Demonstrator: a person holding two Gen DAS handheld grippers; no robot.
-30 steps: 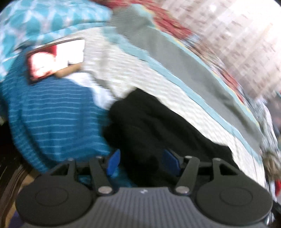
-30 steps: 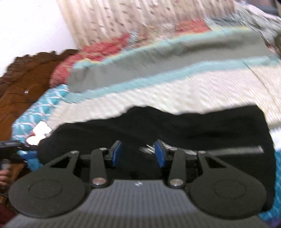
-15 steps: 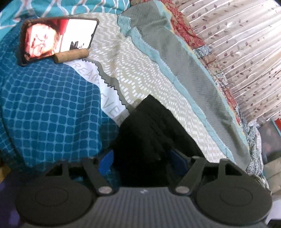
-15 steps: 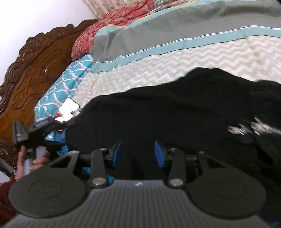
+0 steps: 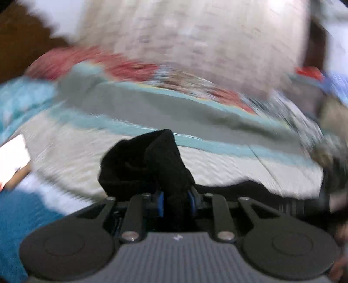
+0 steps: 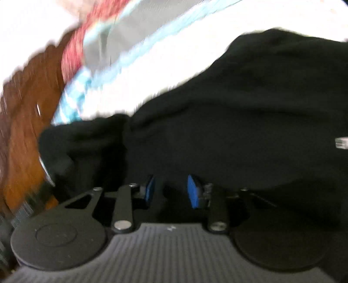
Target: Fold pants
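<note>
Black pants (image 5: 165, 165) bunched on bedspread (image 5: 217, 167), left gripper (image 5: 175, 201) fingers closing, pinching a fold, right gripper (image 6: 171, 189) fingers spread, closing over cloth, contact unclear, both views blurred

**A bedroom seen in blur**

A bed fills most of both views. Its bedspread (image 5: 152, 104) has wide bands of grey, pale turquoise and cream, with a red patterned edge on the far side. Behind the bed hangs a light curtain (image 5: 195, 39) with small marks on it. A dark brown carved wooden headboard (image 6: 24, 108) stands at the left in the right wrist view. The wall (image 5: 61, 17) above it is white. The light is bright, and the cream parts look washed out.
</note>
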